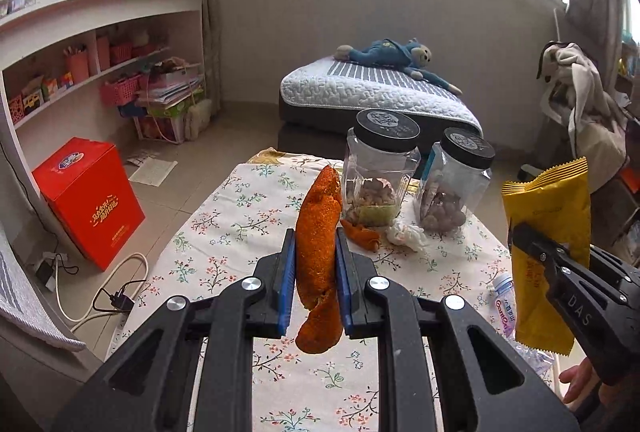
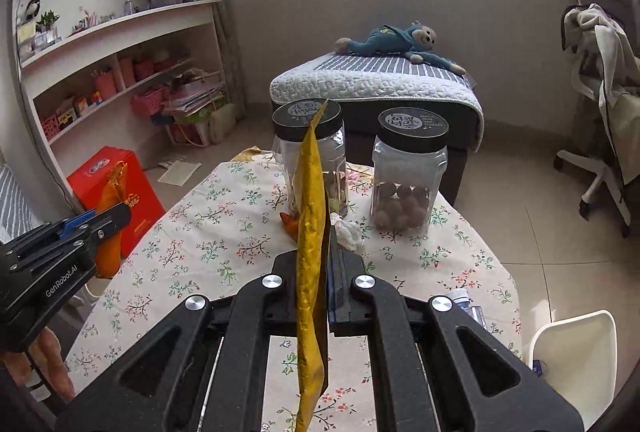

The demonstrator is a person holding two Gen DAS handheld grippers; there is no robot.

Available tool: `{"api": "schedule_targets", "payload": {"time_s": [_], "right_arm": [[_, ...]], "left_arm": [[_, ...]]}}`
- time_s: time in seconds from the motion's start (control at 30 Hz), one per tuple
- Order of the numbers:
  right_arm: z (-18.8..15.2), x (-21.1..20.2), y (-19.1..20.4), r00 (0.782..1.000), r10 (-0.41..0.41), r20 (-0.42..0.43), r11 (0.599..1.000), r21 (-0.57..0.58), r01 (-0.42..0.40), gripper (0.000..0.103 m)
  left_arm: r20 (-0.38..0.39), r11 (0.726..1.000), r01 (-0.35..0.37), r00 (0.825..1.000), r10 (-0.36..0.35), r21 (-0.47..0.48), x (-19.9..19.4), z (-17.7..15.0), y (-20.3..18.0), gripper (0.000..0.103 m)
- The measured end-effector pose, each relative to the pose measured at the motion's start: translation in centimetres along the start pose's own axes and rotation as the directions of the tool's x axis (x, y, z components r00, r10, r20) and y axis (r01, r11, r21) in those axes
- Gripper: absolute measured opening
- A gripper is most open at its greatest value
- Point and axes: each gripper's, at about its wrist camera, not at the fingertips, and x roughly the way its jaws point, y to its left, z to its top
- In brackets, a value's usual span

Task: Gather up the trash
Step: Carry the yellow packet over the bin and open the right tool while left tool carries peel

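Left wrist view, nearest: left gripper (image 1: 316, 272) is clamped on a long strip of orange peel (image 1: 318, 252), pinched at mid-length so both ends hang free above the cloth, at the lower centre of the frame.
Right wrist view, nearest: right gripper (image 2: 318, 286) is closed tight on a yellow snack wrapper (image 2: 310, 264), seen edge-on and running from the bottom edge up the centre of the frame.
Why held so: both pieces look lifted clear of the table, probably so they can be carried off to a bin together.
Possible bin: white container (image 2: 576, 356) at the lower right of the right wrist view; I judge it the likely drop point, though its inside is hidden.
Gripper lettering: "DAS" reads on the right gripper body at the right edge of the left wrist view; "GenRobot.AI" reads on the left gripper body at the left edge of the right wrist view.
Bottle: plastic bottle (image 1: 505, 302) low at the right, its pink label too partial to read.
Table: floral tablecloth (image 1: 224, 224) fills the middle.
Trash left: small peel scrap (image 1: 362, 234) and crumpled tissue (image 1: 406, 236), lying just in front of the jars.
Jars: two clear jars (image 1: 380, 176) (image 1: 456, 188) with black printed lids, writing unreadable.
Far left: red box (image 1: 90, 200) on the floor, gold characters too small to read.
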Motion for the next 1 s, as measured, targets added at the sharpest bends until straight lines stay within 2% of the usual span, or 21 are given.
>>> {"api": "schedule_targets", "payload": {"time_s": [0.5,1.0], "right_arm": [[0.1,-3.1,-2.1,0.993,-0.081,0.081,0.997,0.000,0.081,0.006],[-0.5,-6.6,-7.2,0.980,-0.168,0.111,0.985,0.049,0.163,0.006]], "left_arm": [[0.054,0.997,0.055,0.997,-0.058,0.048,-1.5,-0.1,-5.3,0.018],[0.065,0.984,0.136,0.988,-0.143,0.112,-2.7,-0.7,-11.2,0.018]]}}
